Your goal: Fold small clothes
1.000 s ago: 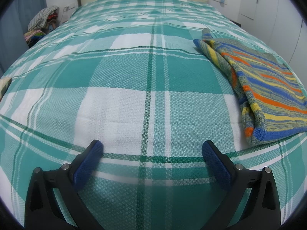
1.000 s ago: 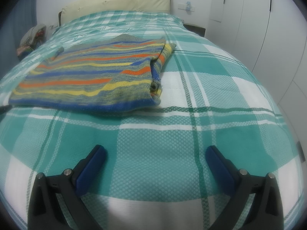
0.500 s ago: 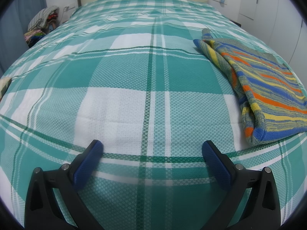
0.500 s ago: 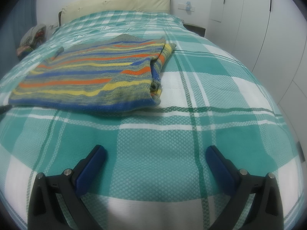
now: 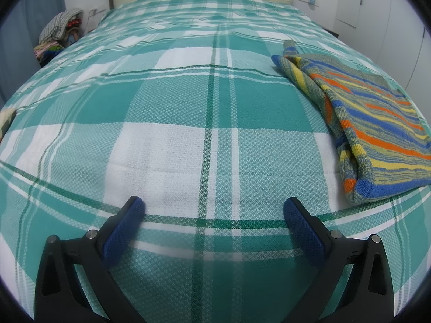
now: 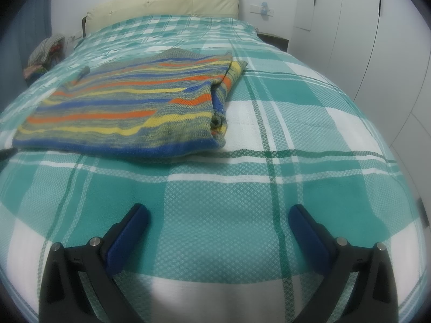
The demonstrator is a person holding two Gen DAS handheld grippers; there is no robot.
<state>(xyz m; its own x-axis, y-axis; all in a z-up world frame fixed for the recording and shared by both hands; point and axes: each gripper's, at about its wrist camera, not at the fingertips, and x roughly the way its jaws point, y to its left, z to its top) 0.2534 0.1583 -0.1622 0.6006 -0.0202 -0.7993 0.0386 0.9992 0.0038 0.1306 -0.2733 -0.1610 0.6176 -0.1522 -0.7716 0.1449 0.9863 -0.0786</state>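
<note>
A striped knit sweater (image 6: 129, 113) lies folded flat on the bed (image 6: 242, 188), on the green-and-white plaid cover, its blue hem edge facing the near end of the bed and a folded-in sleeve showing along its right side. In the left wrist view the sweater (image 5: 371, 123) sits off to the right of the left gripper (image 5: 214, 215), well apart from it, with a narrow bit of knit sticking out at its far corner. The left gripper is released, its blue pads (image 5: 122, 231) spread wide over bare plaid and holding nothing. The right gripper (image 6: 218, 219) is likewise released, its blue pads (image 6: 309, 238) wide apart above the cover, with the sweater ahead and to the left, near but not touching. A cream headboard (image 6: 167, 2) stands at the far end of the bed. A pile of clothes (image 5: 58, 35) sits beside the bed on the left, next to a blue curtain (image 5: 16, 62). White wardrobe doors (image 6: 358, 27) line the right side, and a wall socket (image 6: 262, 9) sits between them and the headboard
</note>
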